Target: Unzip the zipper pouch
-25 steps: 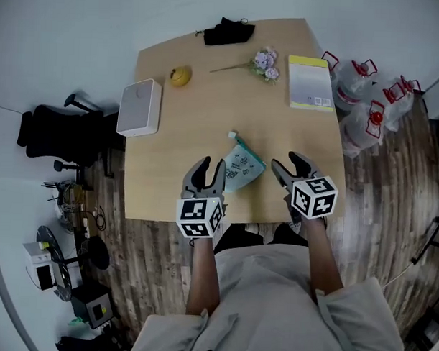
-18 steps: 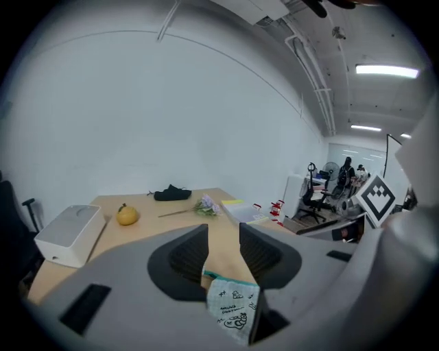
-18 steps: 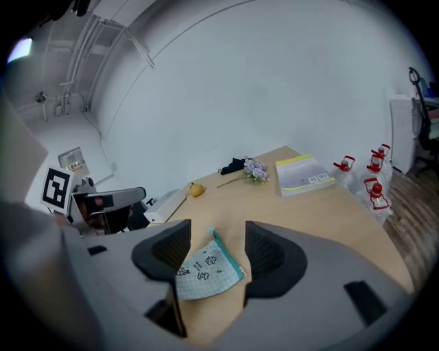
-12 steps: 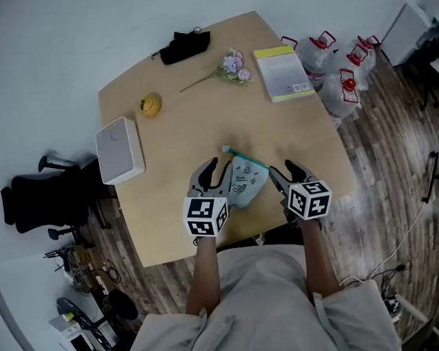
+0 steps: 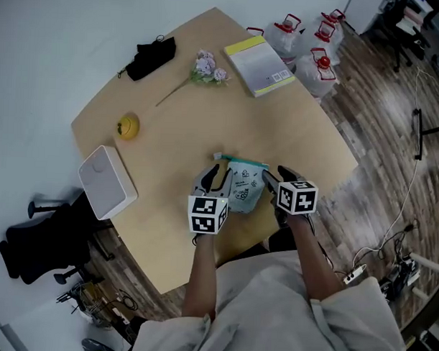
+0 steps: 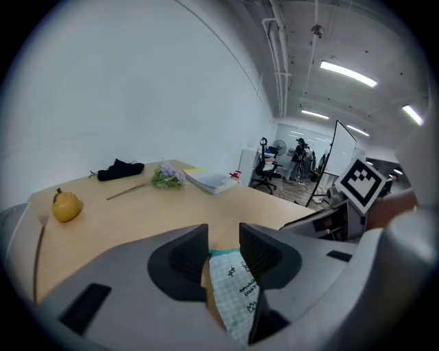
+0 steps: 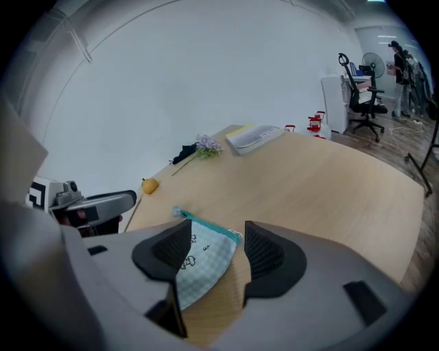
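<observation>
- Pale wooden table (image 5: 207, 113) with angled corners, everything else resting on it.
- White box (image 5: 108, 182) near the left edge.
- Yellow-covered book (image 5: 259, 64) at the far corner, its label print too small to read.
- Bare forearms reaching forward side by side over the near edge, marker cubes turned upward.
- Left gripper (image 5: 218, 176): jaws parted by a narrow gap, edge of the zipper pouch (image 5: 242, 186) lying between them, nothing clamped.
- Right gripper (image 5: 272, 176): jaws wider apart, straddling the pouch's other corner without gripping.
- Pouch itself: checked pale teal, dark doodles and illegible lettering, flat on the table between both grippers, near the front edge.
- Yellow fruit (image 5: 128, 125) well off to the left.
</observation>
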The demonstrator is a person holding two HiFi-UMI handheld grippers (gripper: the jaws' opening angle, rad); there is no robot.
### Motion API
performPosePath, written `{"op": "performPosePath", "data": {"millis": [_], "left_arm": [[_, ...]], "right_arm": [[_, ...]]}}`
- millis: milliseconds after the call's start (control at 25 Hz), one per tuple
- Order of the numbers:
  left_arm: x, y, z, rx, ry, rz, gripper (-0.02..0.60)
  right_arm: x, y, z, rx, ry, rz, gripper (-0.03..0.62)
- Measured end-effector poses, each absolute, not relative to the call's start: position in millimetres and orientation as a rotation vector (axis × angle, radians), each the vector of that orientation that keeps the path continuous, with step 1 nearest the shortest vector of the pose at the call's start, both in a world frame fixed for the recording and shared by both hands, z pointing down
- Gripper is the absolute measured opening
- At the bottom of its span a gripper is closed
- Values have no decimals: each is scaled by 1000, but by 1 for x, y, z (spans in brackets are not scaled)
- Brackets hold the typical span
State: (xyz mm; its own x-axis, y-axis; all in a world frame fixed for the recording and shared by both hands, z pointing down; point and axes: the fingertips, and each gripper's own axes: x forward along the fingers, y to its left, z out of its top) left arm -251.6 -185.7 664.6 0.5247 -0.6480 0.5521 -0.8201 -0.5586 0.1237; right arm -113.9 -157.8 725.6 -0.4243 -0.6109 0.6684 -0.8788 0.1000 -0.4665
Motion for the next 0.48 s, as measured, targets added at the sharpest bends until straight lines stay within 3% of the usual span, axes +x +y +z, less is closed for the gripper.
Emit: {"op": "performPosePath", "data": {"millis": [480], "left_arm": [[-241, -208, 774, 2241, -1024, 838, 149]], "right_arm": [[-120, -163, 776, 1629, -1881, 1184, 250]]}}
